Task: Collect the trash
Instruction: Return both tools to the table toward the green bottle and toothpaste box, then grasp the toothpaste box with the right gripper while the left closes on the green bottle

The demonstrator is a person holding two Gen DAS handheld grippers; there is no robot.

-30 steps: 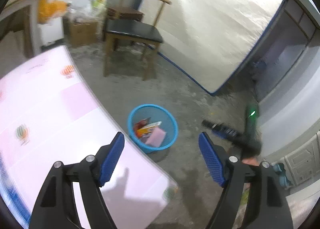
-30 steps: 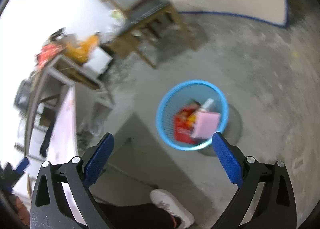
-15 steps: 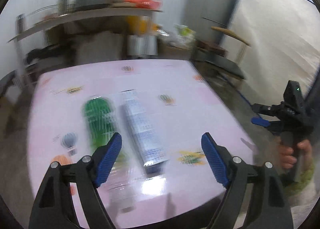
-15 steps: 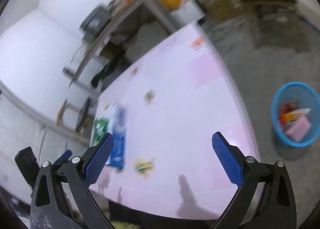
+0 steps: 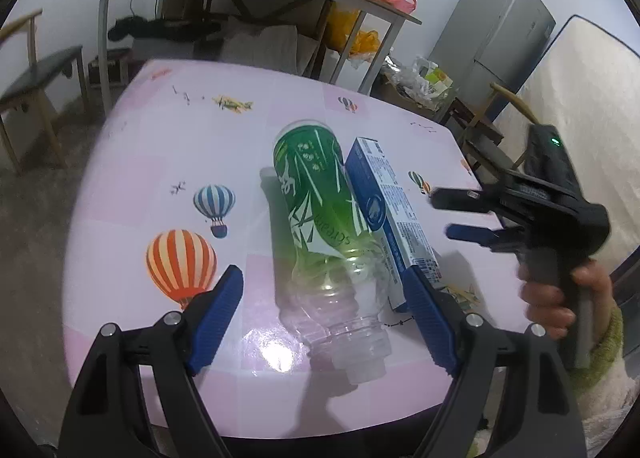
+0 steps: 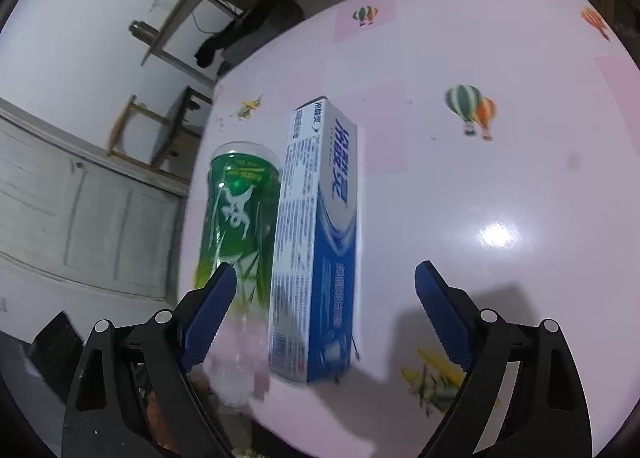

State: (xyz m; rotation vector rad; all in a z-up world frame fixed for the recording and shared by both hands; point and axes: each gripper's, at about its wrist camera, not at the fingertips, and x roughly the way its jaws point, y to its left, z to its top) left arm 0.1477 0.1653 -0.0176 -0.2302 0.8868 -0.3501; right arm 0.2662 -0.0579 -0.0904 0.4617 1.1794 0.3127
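Green-labelled bottle (image 5: 320,214) lying on pink table (image 5: 132,178), touching blue box (image 5: 394,214). Left gripper (image 5: 326,316) jaws wide, straddling bottle neck. Right gripper (image 6: 322,312) jaws closing, astride box, pads clear.

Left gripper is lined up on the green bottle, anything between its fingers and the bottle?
Nothing visible. The left gripper is open with the green bottle lying on the table ahead of it. The blue box lies against the bottle's right side, close to the right-hand finger.
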